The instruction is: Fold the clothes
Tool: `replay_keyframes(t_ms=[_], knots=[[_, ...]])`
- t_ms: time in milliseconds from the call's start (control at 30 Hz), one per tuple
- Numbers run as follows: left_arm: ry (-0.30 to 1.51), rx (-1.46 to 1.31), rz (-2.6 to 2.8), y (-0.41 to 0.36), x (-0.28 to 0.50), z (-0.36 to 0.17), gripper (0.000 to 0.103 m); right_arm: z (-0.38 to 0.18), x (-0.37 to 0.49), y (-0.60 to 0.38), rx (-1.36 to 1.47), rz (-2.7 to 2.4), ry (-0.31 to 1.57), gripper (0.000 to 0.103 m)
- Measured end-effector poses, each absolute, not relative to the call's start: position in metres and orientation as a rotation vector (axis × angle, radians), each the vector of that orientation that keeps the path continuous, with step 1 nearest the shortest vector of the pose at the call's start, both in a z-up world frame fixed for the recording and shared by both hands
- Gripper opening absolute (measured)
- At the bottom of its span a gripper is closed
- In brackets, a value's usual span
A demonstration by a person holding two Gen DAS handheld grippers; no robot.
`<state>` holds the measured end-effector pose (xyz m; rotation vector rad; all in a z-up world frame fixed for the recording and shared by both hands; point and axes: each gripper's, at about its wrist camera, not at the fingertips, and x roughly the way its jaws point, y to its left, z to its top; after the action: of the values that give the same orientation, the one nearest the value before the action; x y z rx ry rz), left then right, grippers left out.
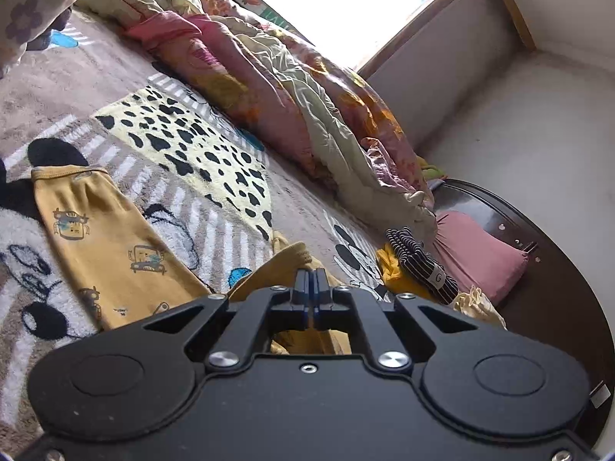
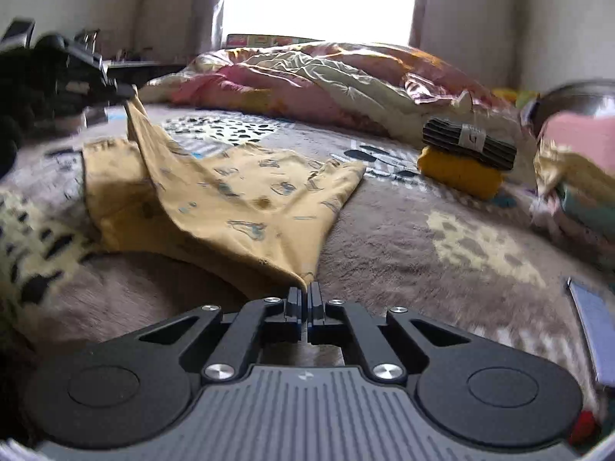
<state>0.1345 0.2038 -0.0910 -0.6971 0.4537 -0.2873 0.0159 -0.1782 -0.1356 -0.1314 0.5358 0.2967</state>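
A yellow garment printed with small cars (image 2: 230,196) lies on the plush bed blanket (image 2: 403,230). My right gripper (image 2: 306,288) is shut on the near edge of this yellow garment, which is lifted off the blanket. My left gripper (image 2: 127,94) appears at the far left of the right wrist view, shut on another raised corner of the same cloth. In the left wrist view the left gripper (image 1: 314,274) has yellow cloth pinched between its closed jaws, and a long part of the yellow garment (image 1: 100,238) trails flat to the left.
A crumpled pink and cream quilt (image 1: 276,88) runs along the far side of the bed. A folded striped dark garment (image 2: 469,140) rests on a folded yellow one (image 2: 461,173). A pink pillow (image 1: 480,257) lies by the dark wooden headboard (image 1: 511,226). More clothes (image 2: 576,184) are piled at right.
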Motion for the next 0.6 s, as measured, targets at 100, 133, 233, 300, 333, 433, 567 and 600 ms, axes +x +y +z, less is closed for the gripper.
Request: replay_keyframes(t_ms=[100,133,233,300,333,433,567,600], knots=[[0.456,-0.695,-0.284,0.202,0.134,-0.092,0.001,-0.141,0.021,-0.177,-0.091,0.281,0.609,0.005],[0.458,-0.691,-0.286,0.202,0.133,-0.092,0.001,-0.141,0.021,-0.176,-0.105,0.269,0.612,0.006],[0.464,-0.677,-0.287,0.200,0.132,-0.092,0.001,-0.140,0.017,-0.174,-0.138,0.254,0.611,0.019],[0.466,-0.672,-0.286,0.199,0.132,-0.092,0.001,-0.137,0.010,-0.175,-0.161,0.255,0.596,0.029],[0.466,-0.672,-0.287,0.199,0.132,-0.092,0.001,-0.135,0.005,-0.175,-0.173,0.262,0.584,0.033],[0.461,-0.668,-0.286,0.197,0.130,-0.091,0.001,-0.132,-0.003,-0.173,-0.212,0.292,0.548,0.033],[0.438,-0.649,-0.274,0.191,0.125,-0.085,0.001,-0.134,0.008,-0.163,-0.229,0.349,0.516,0.031],[0.426,-0.638,-0.273,0.189,0.124,-0.082,0.001,-0.135,0.010,-0.160,-0.234,0.363,0.508,0.031]])
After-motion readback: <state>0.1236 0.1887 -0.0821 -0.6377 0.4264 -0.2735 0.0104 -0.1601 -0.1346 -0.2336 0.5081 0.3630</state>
